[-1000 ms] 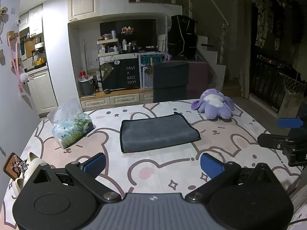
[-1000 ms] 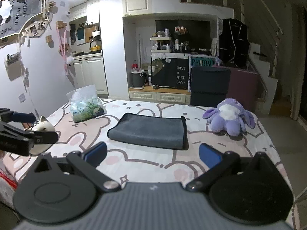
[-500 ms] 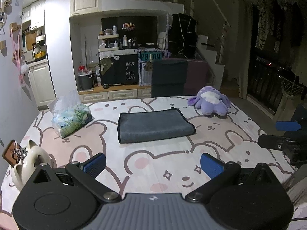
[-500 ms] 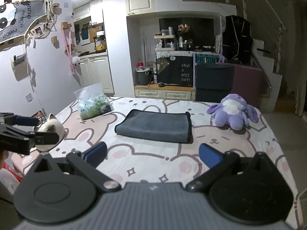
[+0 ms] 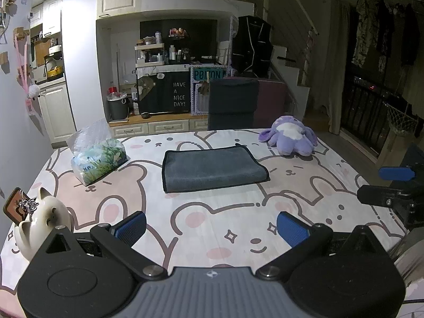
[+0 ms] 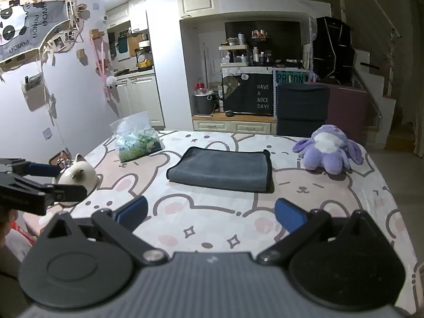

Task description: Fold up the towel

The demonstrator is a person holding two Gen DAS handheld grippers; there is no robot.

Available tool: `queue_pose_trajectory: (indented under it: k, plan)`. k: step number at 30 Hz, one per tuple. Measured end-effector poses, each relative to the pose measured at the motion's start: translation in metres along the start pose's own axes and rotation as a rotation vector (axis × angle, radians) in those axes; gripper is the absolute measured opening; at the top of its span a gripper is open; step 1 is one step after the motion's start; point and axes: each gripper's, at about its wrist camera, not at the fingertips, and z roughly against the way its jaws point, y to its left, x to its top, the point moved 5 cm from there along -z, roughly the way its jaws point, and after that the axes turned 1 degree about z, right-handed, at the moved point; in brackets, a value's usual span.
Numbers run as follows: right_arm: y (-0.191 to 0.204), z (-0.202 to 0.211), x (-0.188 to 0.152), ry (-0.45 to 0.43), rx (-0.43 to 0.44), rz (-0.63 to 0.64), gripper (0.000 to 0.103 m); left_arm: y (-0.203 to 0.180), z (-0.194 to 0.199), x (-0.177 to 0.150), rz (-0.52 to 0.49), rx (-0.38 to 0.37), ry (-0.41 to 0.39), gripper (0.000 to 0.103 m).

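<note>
A dark grey towel (image 5: 212, 168) lies folded into a flat rectangle in the middle of the table; it also shows in the right wrist view (image 6: 222, 169). My left gripper (image 5: 211, 228) is open and empty, held back near the table's front edge, well short of the towel. My right gripper (image 6: 210, 213) is open and empty, also near the front edge. The right gripper shows at the right edge of the left wrist view (image 5: 389, 185). The left gripper shows at the left edge of the right wrist view (image 6: 39, 182).
The table has a pink bear-print cloth (image 5: 228, 222). A purple plush toy (image 5: 290, 139) sits at the back right, a plastic bag of tissues (image 5: 96, 156) at the back left, a white cat figurine (image 5: 42, 224) at the front left. A dark chair (image 5: 233, 103) stands behind the table.
Both grippers have drawn back and up from the table, so the towel looks smaller and farther. The towel itself has not moved. Both stay open.
</note>
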Motion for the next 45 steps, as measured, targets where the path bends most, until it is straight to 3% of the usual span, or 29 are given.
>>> queue_pose_trajectory:
  k: [45]
  plan:
    - [0.0008,-0.0016,-0.0013,0.016,0.009,0.007,0.103,-0.0011,0.0008,0.0003,0.01,-0.001,0.002,0.103]
